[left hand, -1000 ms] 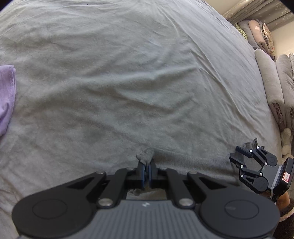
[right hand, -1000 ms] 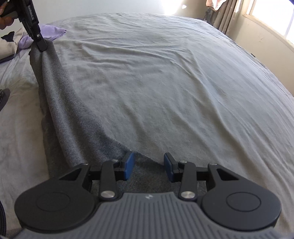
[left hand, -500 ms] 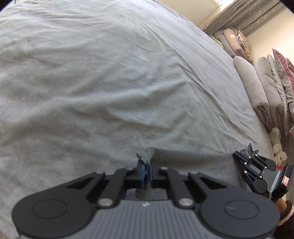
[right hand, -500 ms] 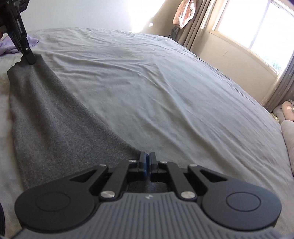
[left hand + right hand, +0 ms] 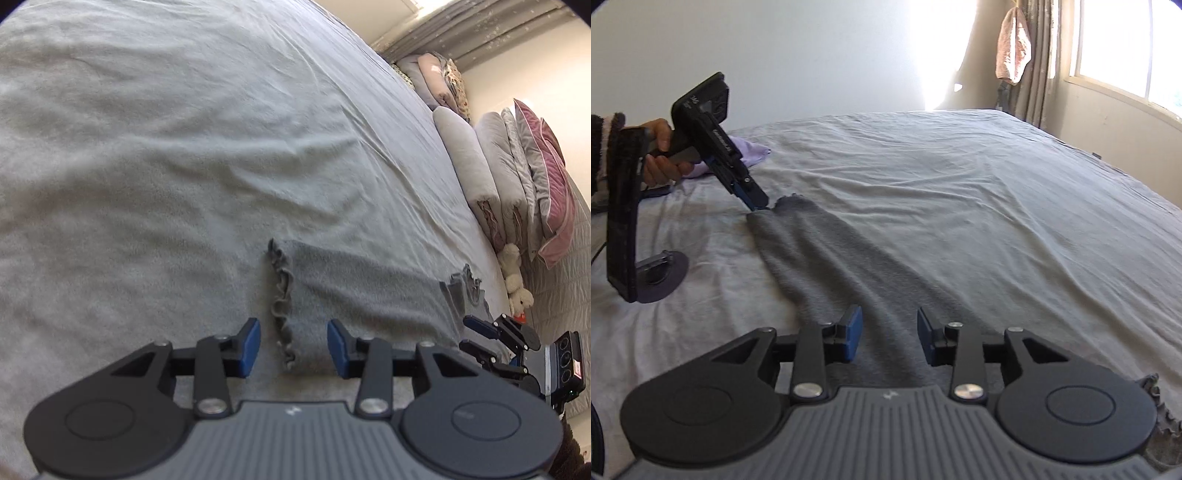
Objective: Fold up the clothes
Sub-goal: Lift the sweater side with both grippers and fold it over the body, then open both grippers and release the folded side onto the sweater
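Note:
A dark grey knit garment (image 5: 827,258) lies stretched in a long band on the grey bedsheet (image 5: 979,206). Its frilled edge (image 5: 280,306) runs between the blue pads of my left gripper (image 5: 294,347). Those jaws are opening and the pads stand clear of the cloth. In the right wrist view a hand (image 5: 661,155) holds the left gripper (image 5: 757,203) at the garment's far end. My right gripper (image 5: 889,336) hovers over the near end, jaws opening, with the cloth lying under the gap and untouched. The left wrist view shows the right gripper (image 5: 471,334) beside a rumpled corner (image 5: 463,288).
A lilac cloth (image 5: 753,153) lies behind the left hand. A black stand on a round base (image 5: 661,275) sits at the left on the bed. Stacked pillows (image 5: 517,177) and a plush toy (image 5: 515,280) line one side. A window (image 5: 1126,48) and hanging pink towel (image 5: 1012,48) are beyond.
Half a second ago both grippers were shut on the garment's ends. Both have let go, and the garment has dropped flat onto the sheet. The left gripper has sunk lower.

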Demonstrator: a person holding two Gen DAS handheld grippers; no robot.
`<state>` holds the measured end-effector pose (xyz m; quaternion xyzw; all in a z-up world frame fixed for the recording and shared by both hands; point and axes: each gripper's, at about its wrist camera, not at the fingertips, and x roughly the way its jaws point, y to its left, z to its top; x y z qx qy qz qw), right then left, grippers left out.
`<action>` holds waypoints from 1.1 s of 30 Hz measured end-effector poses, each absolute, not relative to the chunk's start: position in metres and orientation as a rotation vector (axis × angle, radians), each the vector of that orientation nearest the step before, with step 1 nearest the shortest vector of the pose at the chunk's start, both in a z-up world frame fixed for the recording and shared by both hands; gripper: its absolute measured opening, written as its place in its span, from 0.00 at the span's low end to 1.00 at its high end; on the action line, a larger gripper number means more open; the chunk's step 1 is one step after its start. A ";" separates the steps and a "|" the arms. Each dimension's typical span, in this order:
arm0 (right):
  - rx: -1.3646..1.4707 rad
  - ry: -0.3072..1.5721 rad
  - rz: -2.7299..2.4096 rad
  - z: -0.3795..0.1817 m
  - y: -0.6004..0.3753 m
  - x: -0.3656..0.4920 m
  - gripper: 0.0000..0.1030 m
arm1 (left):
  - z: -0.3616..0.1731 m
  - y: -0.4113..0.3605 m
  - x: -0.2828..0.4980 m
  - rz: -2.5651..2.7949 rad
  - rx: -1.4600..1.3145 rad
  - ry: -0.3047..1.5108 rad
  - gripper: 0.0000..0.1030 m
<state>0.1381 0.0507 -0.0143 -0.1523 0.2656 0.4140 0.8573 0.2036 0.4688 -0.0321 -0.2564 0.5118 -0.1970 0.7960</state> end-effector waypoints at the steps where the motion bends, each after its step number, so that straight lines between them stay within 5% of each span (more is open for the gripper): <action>1: -0.330 0.562 0.901 -0.016 0.057 0.132 0.36 | -0.033 0.469 0.202 -0.425 -0.551 1.093 0.38; 4: -0.404 0.552 0.931 -0.027 0.077 0.118 0.36 | -0.034 0.468 0.199 -0.416 -0.547 1.086 0.32; 6: -0.445 0.567 0.920 -0.038 0.088 0.119 0.34 | -0.036 0.465 0.198 -0.407 -0.521 1.100 0.01; 9: -0.446 0.553 0.880 -0.042 0.093 0.121 0.06 | -0.031 0.460 0.190 -0.402 -0.468 1.079 0.02; 12: -0.332 0.568 0.905 -0.034 0.085 0.124 0.06 | -0.029 0.463 0.184 -0.388 -0.437 1.069 0.02; 19: -0.350 0.597 0.916 -0.033 0.089 0.119 0.17 | -0.033 0.476 0.186 -0.310 -0.506 1.079 0.06; 23: -0.270 0.570 0.913 -0.018 0.089 0.128 0.21 | -0.014 0.487 0.177 -0.226 -0.519 1.014 0.28; 33: -0.256 0.631 0.922 -0.041 0.167 0.162 0.22 | 0.046 0.487 0.141 -0.001 -0.428 0.846 0.49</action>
